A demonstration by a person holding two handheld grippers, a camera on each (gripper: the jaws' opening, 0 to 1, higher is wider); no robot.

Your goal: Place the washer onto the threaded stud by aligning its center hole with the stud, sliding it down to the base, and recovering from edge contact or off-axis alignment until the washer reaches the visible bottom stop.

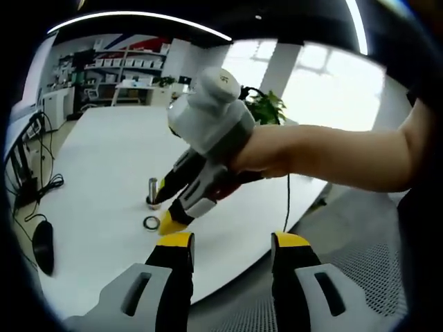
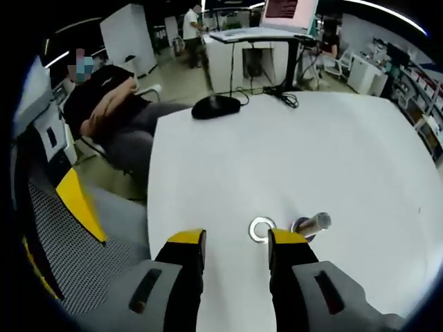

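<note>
Over the white table (image 2: 332, 152) now, and the right gripper (image 2: 235, 243) is low, its yellow-tipped jaws spread apart with nothing between them. The washer (image 2: 261, 229) lies flat on the tabletop just ahead of those jaws, nearer the right-hand one, its centre hole open to the camera. Just beside it stands the threaded stud (image 2: 313, 223), a short metal post on a dark round base; in the right gripper view it leans off toward the right edge, likely the lens bending it. Washer and stud sit close but apart, so the ring is not yet on the post. From the left gripper view, the left gripper (image 1: 231, 243) hangs back off the table edge, its jaws wide apart and empty. Ahead of it a person's hand (image 1: 266, 153) grips the right gripper, whose yellow tips come down right at the washer (image 1: 151, 223), with the stud (image 1: 152, 191) upright just behind; whether a tip actually touches the ring is hard to call from here. A black mouse (image 2: 216, 106) rests at the table's far edge in the right gripper view, cables trailing near it, and a seated person (image 2: 111, 111) is off to the side.
</note>
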